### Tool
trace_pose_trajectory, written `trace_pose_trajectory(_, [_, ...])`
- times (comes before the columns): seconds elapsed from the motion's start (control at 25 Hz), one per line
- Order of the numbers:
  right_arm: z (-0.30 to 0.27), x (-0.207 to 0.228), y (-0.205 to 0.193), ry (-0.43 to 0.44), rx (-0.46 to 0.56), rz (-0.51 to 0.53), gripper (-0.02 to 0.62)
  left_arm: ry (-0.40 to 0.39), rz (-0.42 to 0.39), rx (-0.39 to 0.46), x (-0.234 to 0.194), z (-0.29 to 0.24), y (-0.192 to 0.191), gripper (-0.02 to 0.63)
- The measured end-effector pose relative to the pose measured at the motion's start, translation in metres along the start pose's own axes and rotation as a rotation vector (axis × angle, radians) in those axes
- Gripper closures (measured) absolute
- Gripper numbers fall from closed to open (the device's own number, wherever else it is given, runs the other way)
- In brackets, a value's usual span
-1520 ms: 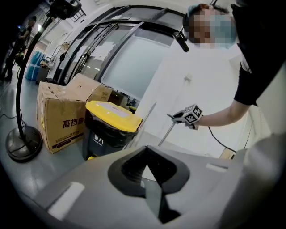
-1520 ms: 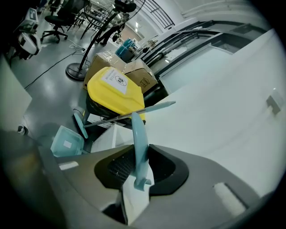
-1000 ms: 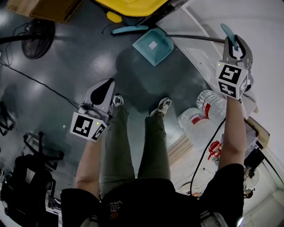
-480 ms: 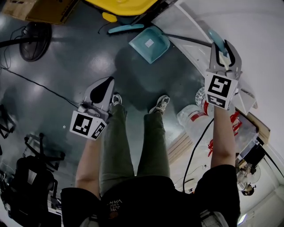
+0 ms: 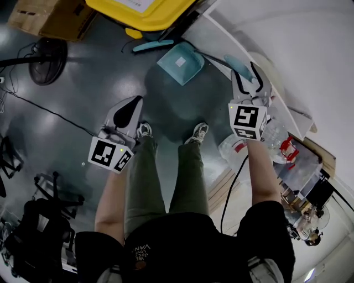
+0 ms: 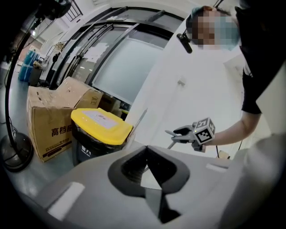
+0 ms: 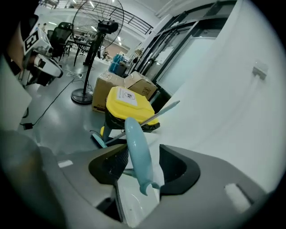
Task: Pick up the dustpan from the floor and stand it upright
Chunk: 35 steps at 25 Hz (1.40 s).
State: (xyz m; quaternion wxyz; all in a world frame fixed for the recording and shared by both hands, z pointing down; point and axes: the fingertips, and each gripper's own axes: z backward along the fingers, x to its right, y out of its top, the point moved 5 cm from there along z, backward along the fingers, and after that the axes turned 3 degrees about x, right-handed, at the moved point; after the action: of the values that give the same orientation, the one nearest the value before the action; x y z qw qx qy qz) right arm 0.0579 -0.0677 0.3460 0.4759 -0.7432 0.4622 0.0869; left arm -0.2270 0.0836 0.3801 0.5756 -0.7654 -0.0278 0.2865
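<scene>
The teal dustpan (image 5: 180, 62) rests on the dark floor ahead of my feet, its thin pole slanting up and to the right to a teal handle grip (image 5: 239, 66). That grip (image 7: 136, 147) stands between the jaws of my right gripper (image 5: 247, 71), which are opening; a gap shows beside the grip on the right and the pads do not press it. My right gripper (image 6: 181, 133) also appears in the left gripper view, held out beside the white wall. My left gripper (image 5: 130, 110) hangs over my left foot, shut with nothing in it.
A yellow-lidded bin (image 5: 146, 11) and cardboard boxes (image 5: 50, 16) stand at the far side, with a teal brush (image 5: 152, 45) lying on the floor by the bin. A standing fan (image 5: 47, 52) is at the left. Water bottles (image 5: 243, 152) sit near my right foot by the white wall.
My right gripper has carried the handle grip leftward and lower, and its jaws have widened around it. The pan shifted slightly left. The left gripper has hardly moved.
</scene>
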Motion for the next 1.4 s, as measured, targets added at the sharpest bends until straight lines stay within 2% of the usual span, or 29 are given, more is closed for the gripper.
trace_pose_trajectory(0.24, [0.022, -0.004, 0.012, 0.016, 0.062, -0.048, 0.382, -0.032, -0.043, 0.010, 0.019, 0.001, 0.038, 0.552])
trace_pose_trajectory(0.4, [0.046, -0.004, 0.019, 0.018, 0.086, -0.136, 0.382, -0.051, -0.060, 0.018, 0.031, 0.004, 0.061, 0.552])
trace_pose_trajectory(0.6, [0.089, 0.007, 0.042, -0.029, 0.139, -0.224, 0.383, -0.080, -0.065, 0.039, 0.053, 0.002, 0.091, 0.552])
trace_pose_trajectory(0.92, [0.166, 0.021, 0.077, -0.061, 0.269, -0.521, 0.387, -0.199, -0.111, 0.055, 0.115, 0.004, 0.136, 0.552])
trace_pose_trajectory(1.08, [0.201, 0.021, 0.091, -0.065, 0.323, -0.621, 0.394, -0.241, -0.118, 0.059, 0.138, 0.012, 0.150, 0.552])
trace_pose_trajectory(1.2, [0.223, 0.017, 0.095, -0.062, 0.348, -0.698, 0.529, -0.274, -0.122, 0.057, 0.152, 0.019, 0.155, 0.552])
trace_pose_trajectory(1.4, [0.247, 0.003, 0.100, -0.050, 0.354, -0.771, 0.567, -0.324, -0.141, 0.052, 0.168, 0.030, 0.164, 0.552])
